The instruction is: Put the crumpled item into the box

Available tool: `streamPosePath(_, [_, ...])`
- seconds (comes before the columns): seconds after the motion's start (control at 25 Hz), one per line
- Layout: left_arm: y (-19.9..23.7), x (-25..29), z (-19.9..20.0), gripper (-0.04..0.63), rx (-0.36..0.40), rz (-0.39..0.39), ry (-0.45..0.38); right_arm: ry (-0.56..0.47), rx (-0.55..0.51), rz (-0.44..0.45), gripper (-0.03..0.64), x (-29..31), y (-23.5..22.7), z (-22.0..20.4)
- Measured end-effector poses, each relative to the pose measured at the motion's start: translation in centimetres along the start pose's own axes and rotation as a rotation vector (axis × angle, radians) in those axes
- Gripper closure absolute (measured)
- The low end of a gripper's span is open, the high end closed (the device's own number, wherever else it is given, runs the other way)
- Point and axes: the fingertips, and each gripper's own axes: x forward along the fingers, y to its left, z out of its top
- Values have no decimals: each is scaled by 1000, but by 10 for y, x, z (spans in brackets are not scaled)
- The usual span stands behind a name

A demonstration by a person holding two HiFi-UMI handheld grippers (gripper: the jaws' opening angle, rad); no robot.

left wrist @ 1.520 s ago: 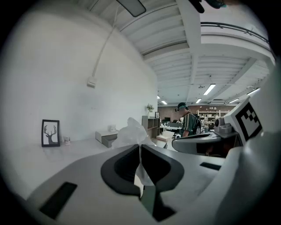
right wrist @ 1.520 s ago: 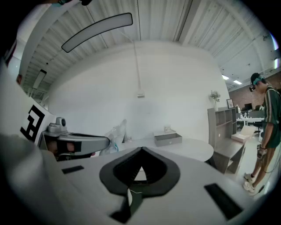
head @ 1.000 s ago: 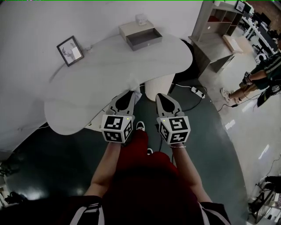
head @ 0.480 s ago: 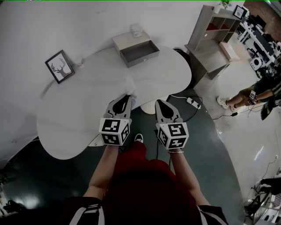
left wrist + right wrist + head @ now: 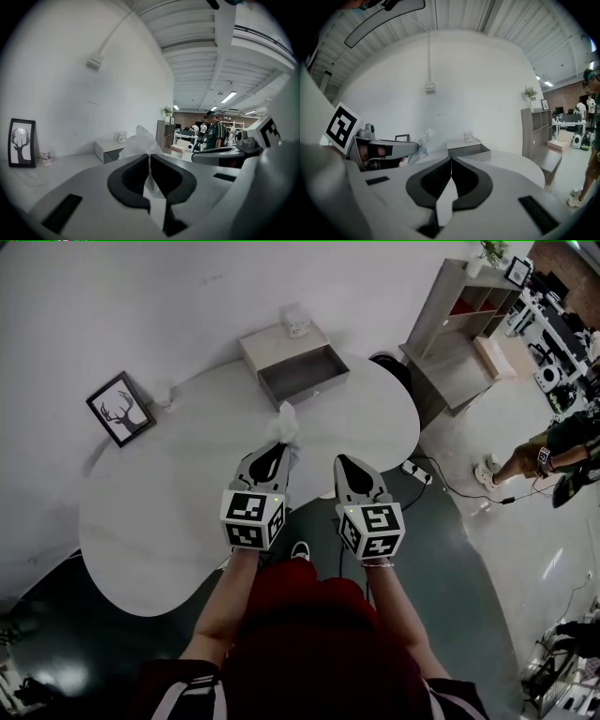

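Note:
A crumpled, translucent white item [image 5: 284, 419] sticks out of my left gripper [image 5: 277, 446], which is shut on it above the white table [image 5: 169, 512]. In the left gripper view the crumpled item [image 5: 139, 140] rises from between the closed jaws of the left gripper [image 5: 149, 158]. The open grey box [image 5: 302, 377] stands at the table's far edge by the wall, ahead of both grippers. My right gripper [image 5: 344, 463] is shut and empty, beside the left one near the table's front edge. The box [image 5: 469, 149] also shows beyond the right gripper [image 5: 451, 161].
A framed deer picture [image 5: 121, 408] leans on the wall at far left. A small white cup [image 5: 296, 326] sits on the box's top. A grey shelf unit [image 5: 464, 324] stands to the right, a power strip [image 5: 418, 472] lies on the floor, and a person [image 5: 553, 442] stands at far right.
Both grippers have moved forward over the table, closer to the box, with the crumpled item still in the left one. The right gripper stayed shut.

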Motion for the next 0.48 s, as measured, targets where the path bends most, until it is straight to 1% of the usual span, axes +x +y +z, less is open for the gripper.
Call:
streamPosePath(0.28, [18,31,9,558,4,-23,9,3,1,-27,601,30,-8,10])
streamPosePath(0.48, [23,48,11,558,8,-34,20,18,11,-43,601,39,-18,8])
